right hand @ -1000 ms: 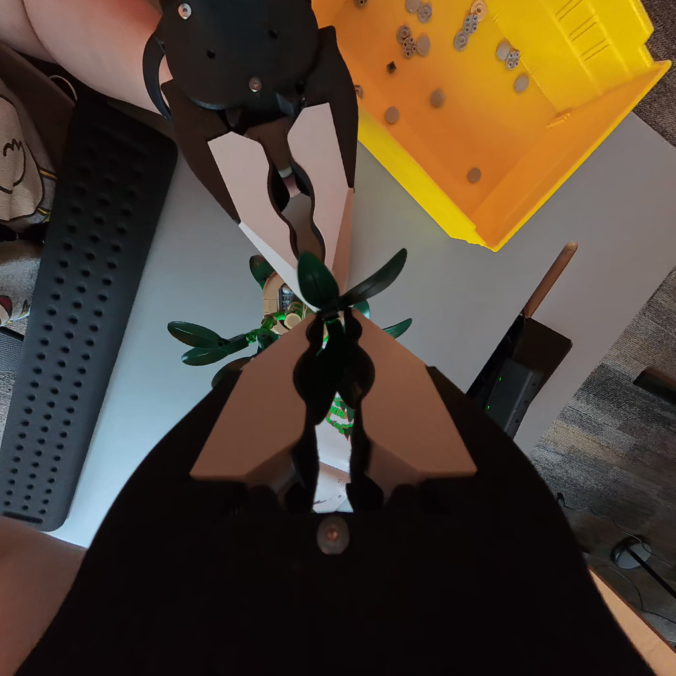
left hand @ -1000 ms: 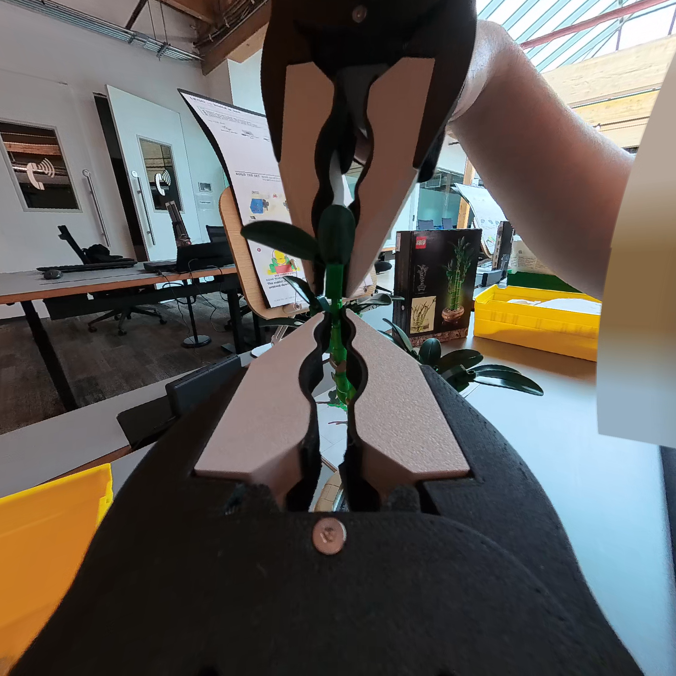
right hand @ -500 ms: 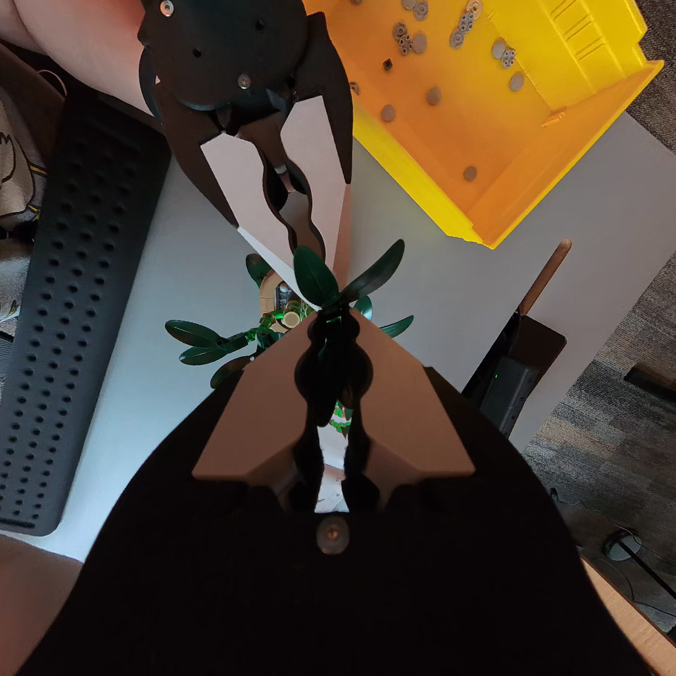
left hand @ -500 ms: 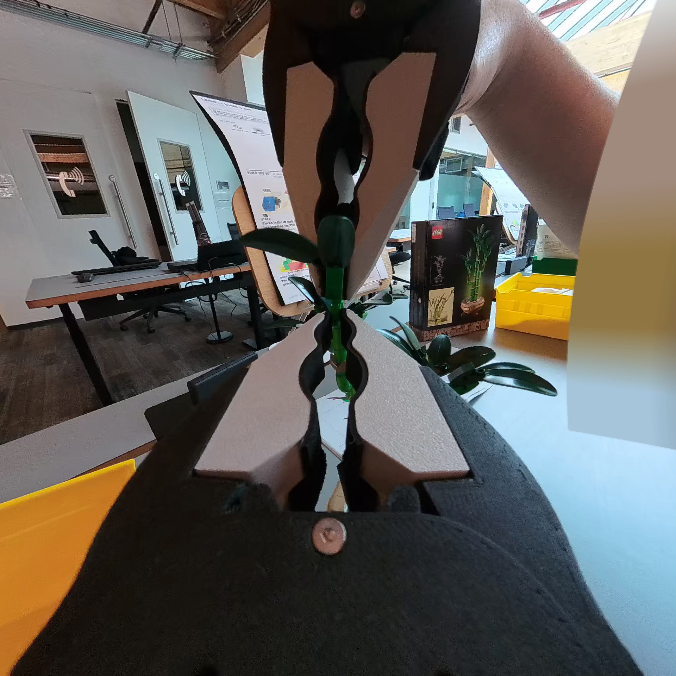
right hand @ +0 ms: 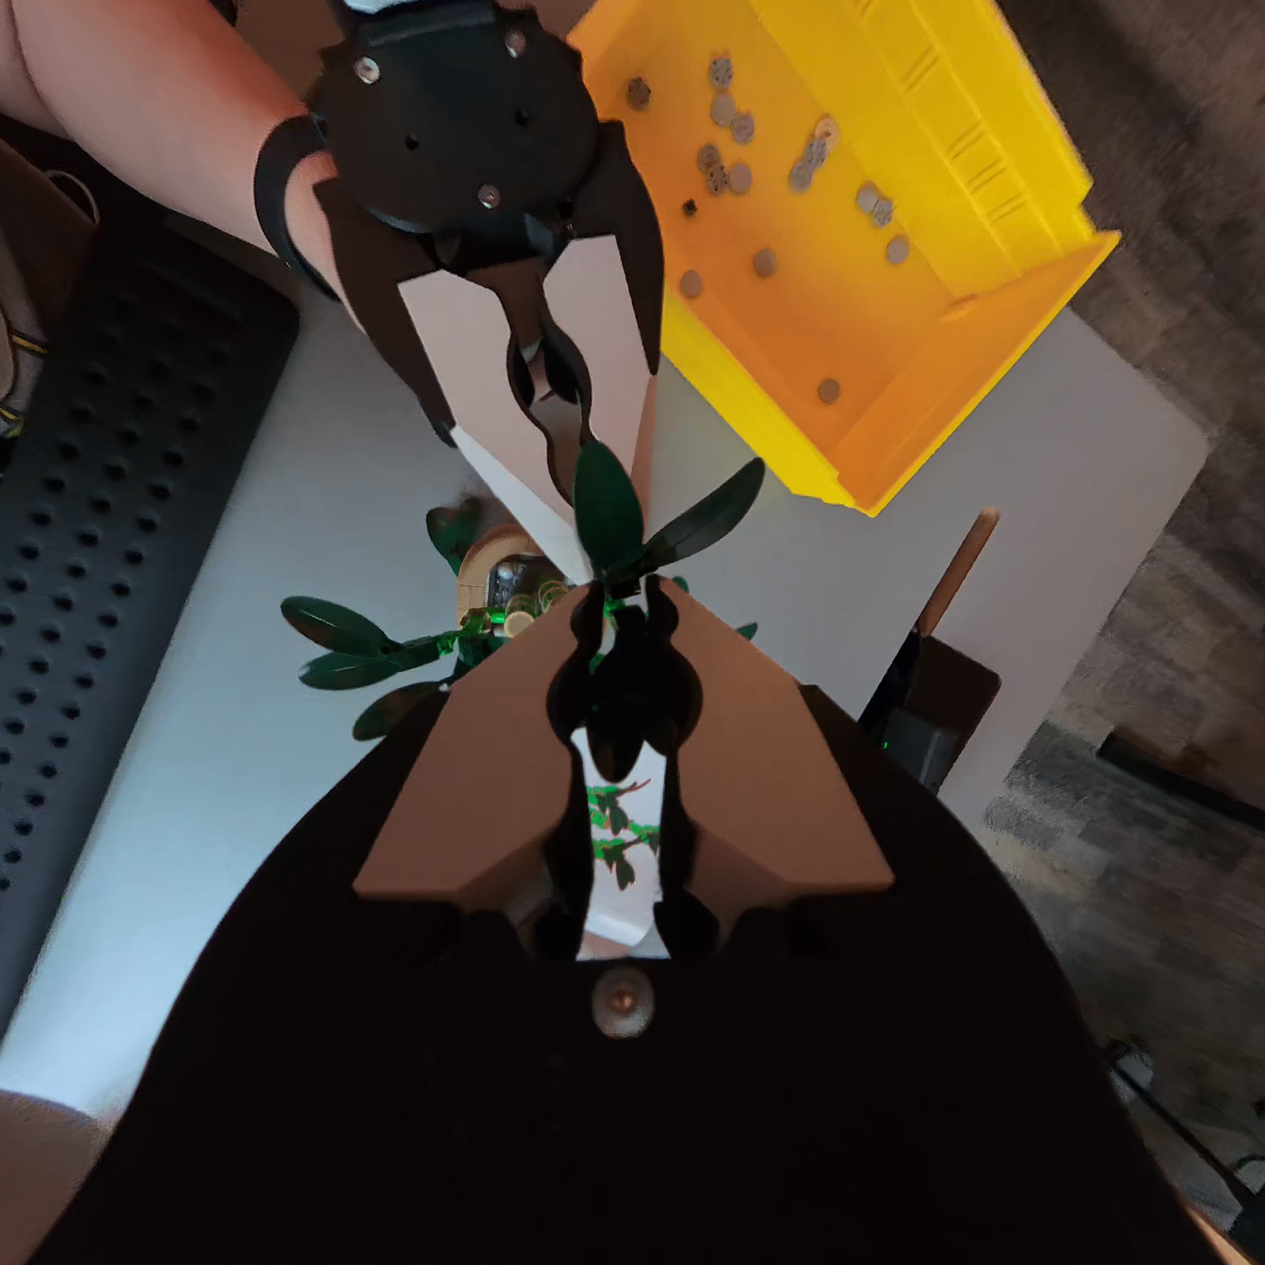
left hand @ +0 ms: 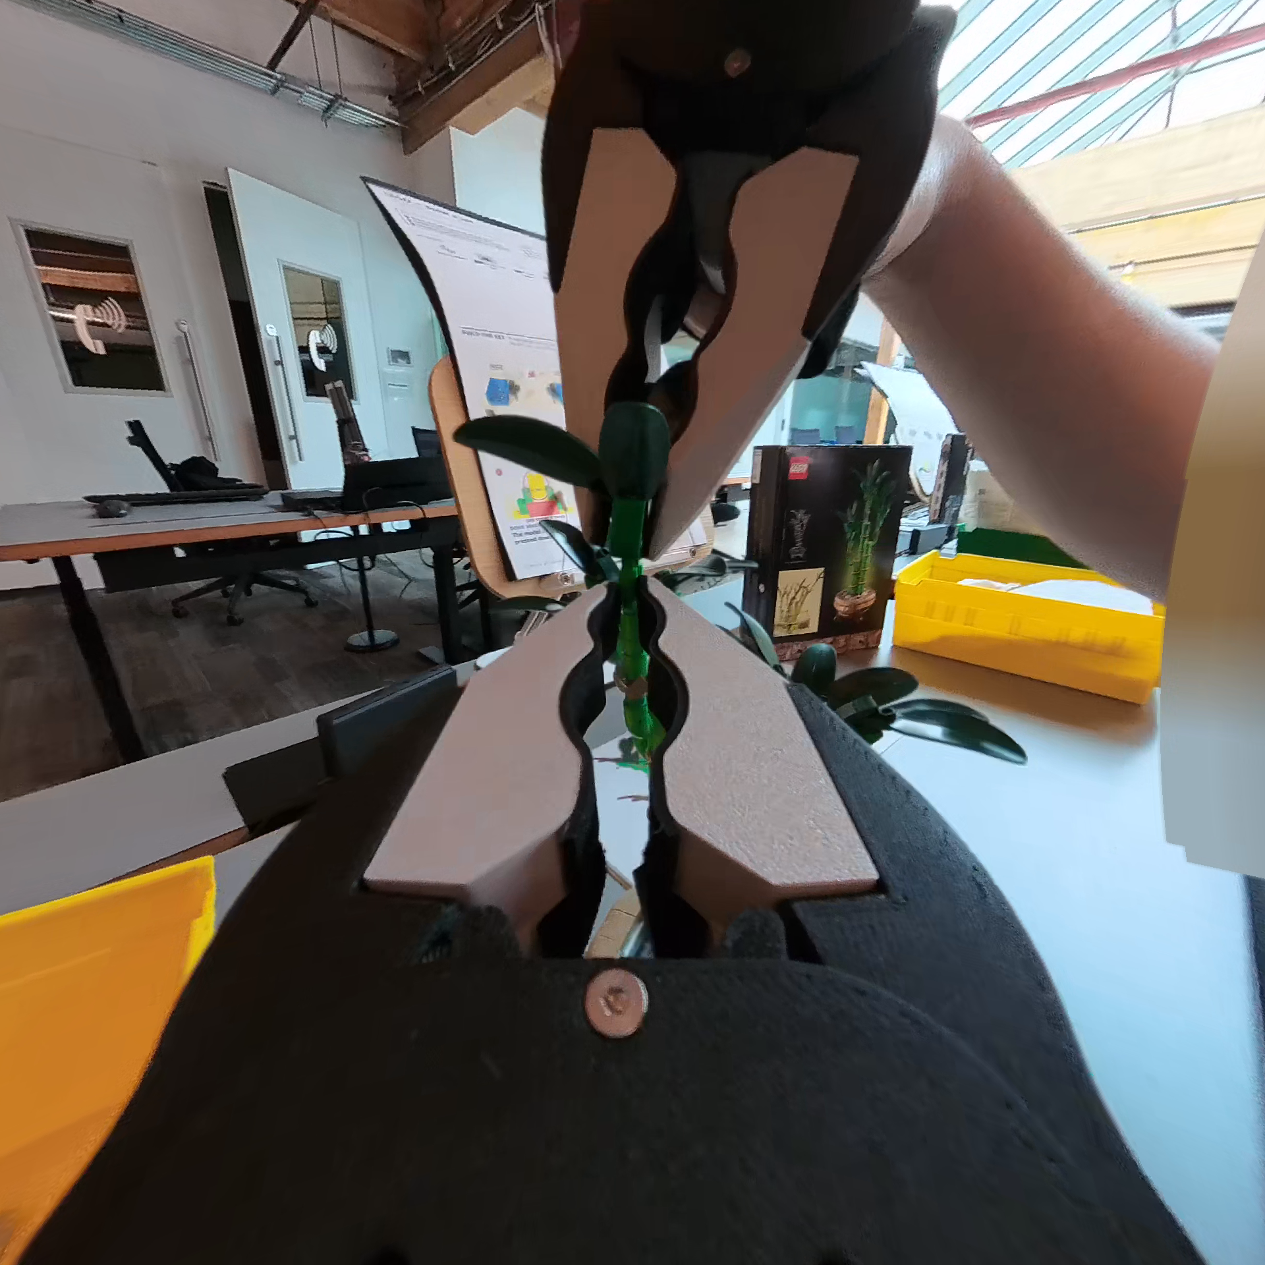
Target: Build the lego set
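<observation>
In the left wrist view the left gripper [left hand: 626, 602] has its jaws drawn narrow around a thin bright-green stem [left hand: 630, 582] that runs upright between the fingertips. The stem carries dark green leaves [left hand: 541, 455] at its top. The right gripper [left hand: 626, 527] comes down from above with its tips meeting the same stem just under the top leaves; its jaws are nearly together there. A bare forearm [left hand: 1027, 383] reaches in from the right behind it. On the grey table [left hand: 1068, 890] more dark leaves [left hand: 917, 712] lie just beyond the left gripper, a dark box with a plant picture [left hand: 825, 541] stands farther back, and a yellow bin [left hand: 1020, 630] sits to its right. Another yellow bin [left hand: 89, 992] shows at the lower left edge. A white instruction sheet on a wooden stand [left hand: 500, 383] stands behind the stem.

In the right wrist view, looking down, the right gripper [right hand: 619, 595] is pinched narrow on the top of the plant — a dark leaf piece [right hand: 623, 712] fills the gap between its fingers, and two leaves [right hand: 609, 506] fan out past the tips. The left gripper [right hand: 589, 547] points in from above, its tips touching that leaf cluster. Below, the plant's tan pot [right hand: 493, 568] stands on the table with a leafy branch [right hand: 356, 647] spreading left. A yellow bin holding scattered small round pieces [right hand: 855, 226] lies at upper right — a black perforated mat [right hand: 103, 513] at left.
</observation>
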`<state>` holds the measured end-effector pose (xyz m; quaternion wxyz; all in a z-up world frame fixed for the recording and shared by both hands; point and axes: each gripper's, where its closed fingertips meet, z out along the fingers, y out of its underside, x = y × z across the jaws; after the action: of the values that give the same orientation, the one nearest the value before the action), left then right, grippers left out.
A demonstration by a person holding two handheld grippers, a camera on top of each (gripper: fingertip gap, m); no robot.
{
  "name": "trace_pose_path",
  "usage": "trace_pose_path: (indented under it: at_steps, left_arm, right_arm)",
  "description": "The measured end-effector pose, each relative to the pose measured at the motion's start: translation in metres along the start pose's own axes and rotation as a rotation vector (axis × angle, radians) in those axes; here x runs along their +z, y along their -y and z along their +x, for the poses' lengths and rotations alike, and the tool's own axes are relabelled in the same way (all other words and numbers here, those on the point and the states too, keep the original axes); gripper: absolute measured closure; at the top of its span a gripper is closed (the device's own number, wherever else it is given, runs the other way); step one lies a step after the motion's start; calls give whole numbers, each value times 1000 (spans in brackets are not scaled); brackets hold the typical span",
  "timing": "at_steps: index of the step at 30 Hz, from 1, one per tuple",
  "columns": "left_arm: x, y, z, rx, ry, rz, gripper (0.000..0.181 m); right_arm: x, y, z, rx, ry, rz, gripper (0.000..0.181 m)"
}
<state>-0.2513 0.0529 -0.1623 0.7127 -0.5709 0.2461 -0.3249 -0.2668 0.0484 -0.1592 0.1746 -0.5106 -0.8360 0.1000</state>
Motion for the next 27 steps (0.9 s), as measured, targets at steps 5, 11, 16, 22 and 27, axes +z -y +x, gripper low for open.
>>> trace_pose_path:
  at_steps: [5, 11, 16, 22, 27]
  left_arm:
    - [-4, 0, -4, 4, 19, 3, 173]
    - [-8, 2, -6, -71, -15, 14, 161]
    - [-12, 11, -4, -54, -43, 24, 155]
    - [-11, 17, -4, 4, -46, 12, 155]
    - [-10, 20, -3, -37, -67, 19, 155]
  right_arm:
    - [-24, 14, 4, 16, -95, 210, 146]
    - [-57, 4, 6, 105, -359, 509, 142]
    - [-61, -20, -8, 153, -463, 734, 142]
    - [-59, -29, -22, 198, -320, 973, 143]
    - [-53, -24, -16, 254, -211, 1037, 147]
